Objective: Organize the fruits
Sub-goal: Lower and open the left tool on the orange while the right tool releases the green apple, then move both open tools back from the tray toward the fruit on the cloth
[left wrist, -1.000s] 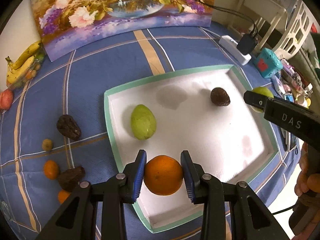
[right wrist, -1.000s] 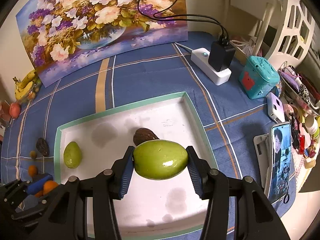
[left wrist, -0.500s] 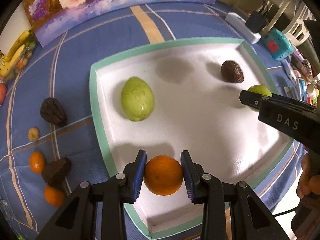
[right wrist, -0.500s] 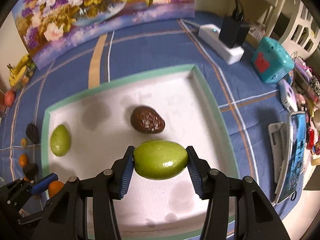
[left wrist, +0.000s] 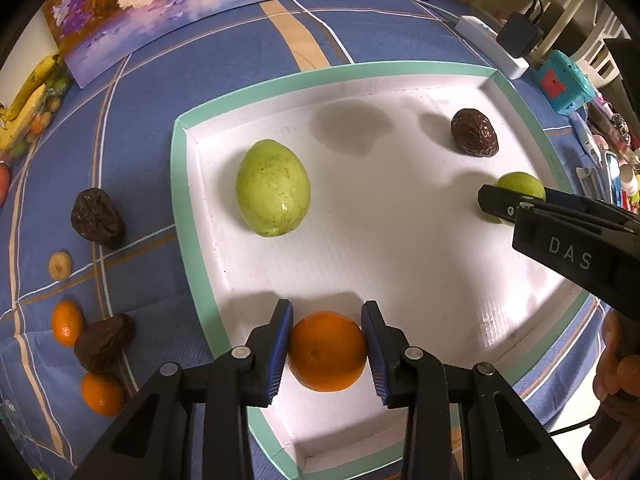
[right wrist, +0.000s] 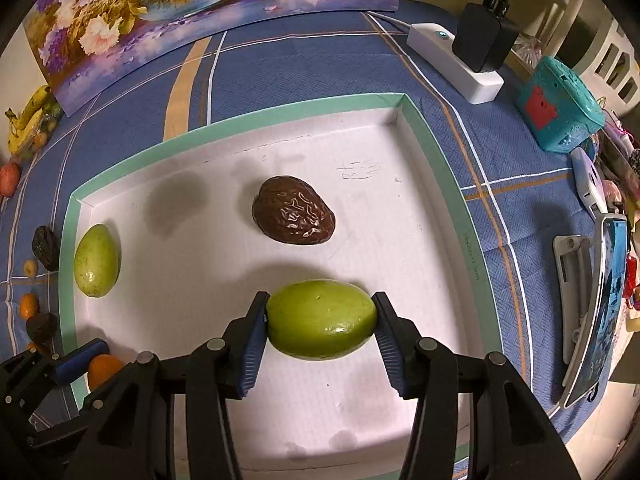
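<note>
A white tray with a green rim (left wrist: 188, 208) (right wrist: 452, 184) lies on the blue cloth. My left gripper (left wrist: 326, 350) is shut on an orange (left wrist: 327, 351) low over the tray's near left part. My right gripper (right wrist: 320, 330) is shut on a green fruit (right wrist: 322, 330), low over the tray's near middle; it also shows in the left wrist view (left wrist: 520, 188). In the tray lie a second green fruit (left wrist: 273, 188) (right wrist: 96, 260) and a dark wrinkled fruit (left wrist: 475, 133) (right wrist: 294, 216).
Left of the tray on the cloth lie two dark wrinkled fruits (left wrist: 97, 218) (left wrist: 103, 342), small oranges (left wrist: 67, 322) (left wrist: 102, 394) and a small yellowish fruit (left wrist: 60, 266). Bananas (left wrist: 28, 96) lie far left. A flower painting (right wrist: 208, 12), power strip (right wrist: 456, 68), teal box (right wrist: 560, 106) and phone (right wrist: 604, 296) stand around.
Both grippers have dropped lower and moved forward over the tray, each still holding its fruit. The tray's fruits look nearer and larger.
</note>
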